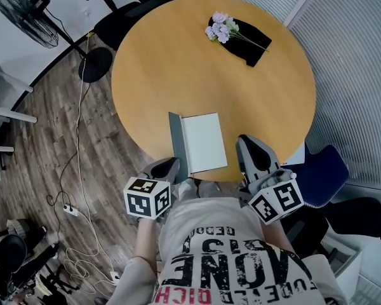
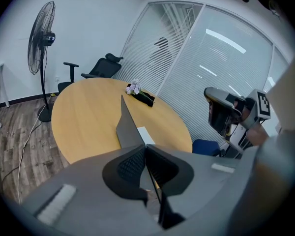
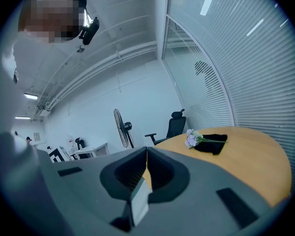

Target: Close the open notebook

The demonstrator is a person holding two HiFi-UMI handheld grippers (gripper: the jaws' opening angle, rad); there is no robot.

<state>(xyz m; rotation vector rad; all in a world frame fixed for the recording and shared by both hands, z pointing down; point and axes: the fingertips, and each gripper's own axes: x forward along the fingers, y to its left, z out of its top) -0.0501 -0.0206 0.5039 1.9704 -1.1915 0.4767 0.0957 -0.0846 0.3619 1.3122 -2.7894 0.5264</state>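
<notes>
The notebook (image 1: 202,142) lies at the near edge of the round wooden table (image 1: 159,75), its white page facing up. Its grey cover (image 1: 177,145) stands raised along the left side. My left gripper (image 1: 171,168) is at the cover's near corner; in the left gripper view its jaws (image 2: 146,147) are shut on the cover's (image 2: 128,127) thin edge. To the right of the notebook my right gripper (image 1: 247,145) hovers at the table edge and does not touch the notebook. Its jaws (image 3: 146,150) meet at the tips, shut and holding nothing.
A bunch of pale flowers (image 1: 221,27) lies on a black cloth (image 1: 251,43) at the table's far side. A standing fan (image 1: 28,18) and a black office chair (image 1: 133,5) stand beyond it. A blue chair (image 1: 324,173) is at the right, cables (image 1: 70,189) on the floor at the left.
</notes>
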